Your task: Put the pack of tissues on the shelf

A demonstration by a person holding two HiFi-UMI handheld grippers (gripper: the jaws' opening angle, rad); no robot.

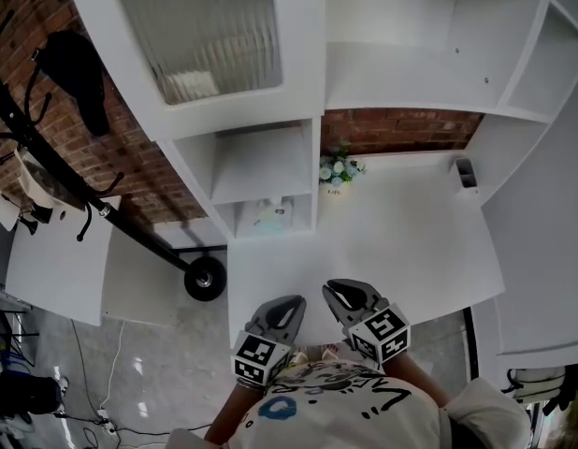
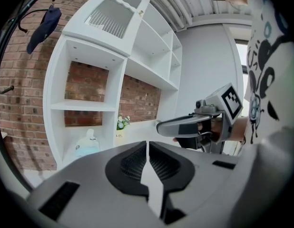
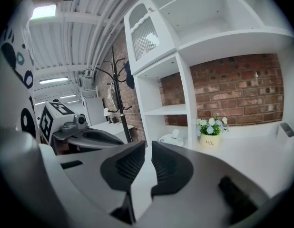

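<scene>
The pack of tissues is a pale blue-white soft pack. It sits in the lowest open cubby of the white shelf unit, and it also shows in the left gripper view and the right gripper view. Both grippers hang close to my body, well short of the shelf and above the desk's near edge. My left gripper is shut with nothing in it. My right gripper has its jaws a narrow gap apart, also with nothing between them. The two are side by side.
A small pot of flowers stands on the white desk beside the shelf unit. A small grey object sits at the desk's back right. A black coat rack with a dark garment leans at the left, over a low white table.
</scene>
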